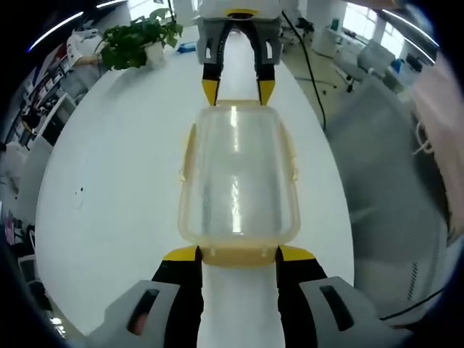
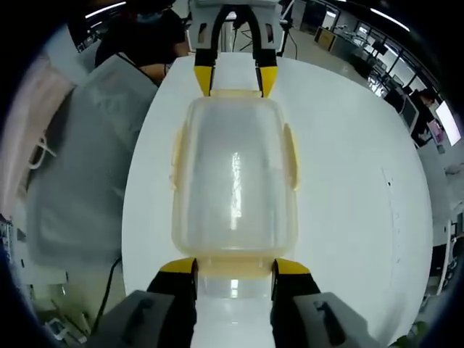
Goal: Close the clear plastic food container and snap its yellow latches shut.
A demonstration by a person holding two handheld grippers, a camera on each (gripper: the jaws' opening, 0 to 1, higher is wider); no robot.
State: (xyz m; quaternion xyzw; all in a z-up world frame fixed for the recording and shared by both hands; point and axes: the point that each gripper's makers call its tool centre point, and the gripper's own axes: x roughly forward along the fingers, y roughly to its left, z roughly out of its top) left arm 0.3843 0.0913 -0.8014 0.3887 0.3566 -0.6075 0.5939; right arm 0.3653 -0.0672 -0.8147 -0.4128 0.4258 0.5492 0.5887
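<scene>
- Your left tool (image 1: 238,254) sits wide at the container's (image 1: 238,177) near latch, frame centre.
- Your right tool (image 2: 234,267) sits wide at the opposite end.
- The container rests on the white desk (image 1: 123,181).

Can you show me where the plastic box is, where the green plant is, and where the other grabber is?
plastic box (image 1: 235,177), left gripper view, middle of its clear lid.
green plant (image 1: 138,40), left gripper view, on its leaves.
right gripper (image 1: 238,90), left gripper view, between its two yellow tips at the box's far end.
</scene>
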